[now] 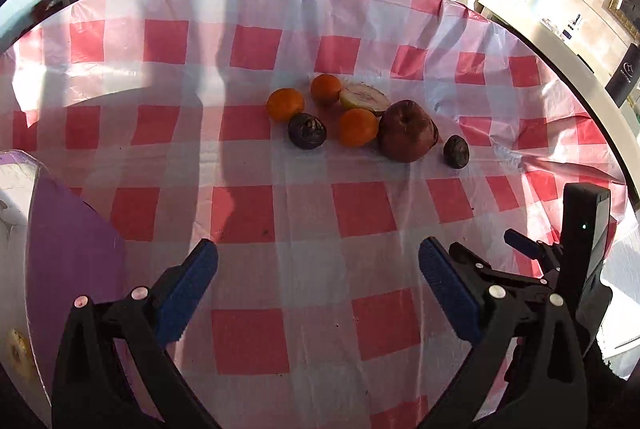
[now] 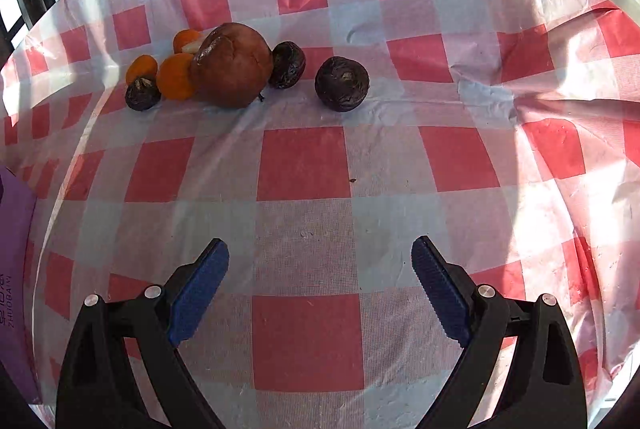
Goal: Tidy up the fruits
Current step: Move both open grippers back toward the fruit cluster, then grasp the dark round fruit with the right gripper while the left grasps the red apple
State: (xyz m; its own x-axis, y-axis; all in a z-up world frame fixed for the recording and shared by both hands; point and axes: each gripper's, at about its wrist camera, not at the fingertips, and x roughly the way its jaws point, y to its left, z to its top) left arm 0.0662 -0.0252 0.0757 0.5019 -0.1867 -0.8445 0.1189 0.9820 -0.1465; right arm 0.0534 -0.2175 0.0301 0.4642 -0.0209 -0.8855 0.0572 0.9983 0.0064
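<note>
A cluster of fruit lies on the red-and-white checked tablecloth (image 1: 256,213). In the left wrist view it holds three oranges (image 1: 285,104), a pale cut fruit (image 1: 364,97), a large red-brown fruit (image 1: 406,131) and dark wrinkled fruits (image 1: 307,131). My left gripper (image 1: 319,255) is open and empty, well short of the cluster. The right wrist view shows the red-brown fruit (image 2: 232,65), three dark fruits, one (image 2: 342,84) standing apart to the right, and the oranges (image 2: 176,76) behind. My right gripper (image 2: 320,249) is open, empty and over bare cloth.
A purple box (image 1: 72,249) sits at the table's left edge and shows again as a purple box (image 2: 12,249) in the right wrist view. The round table's rim (image 1: 560,41) curves along the right. Part of the right gripper (image 1: 520,243) shows beside my left one.
</note>
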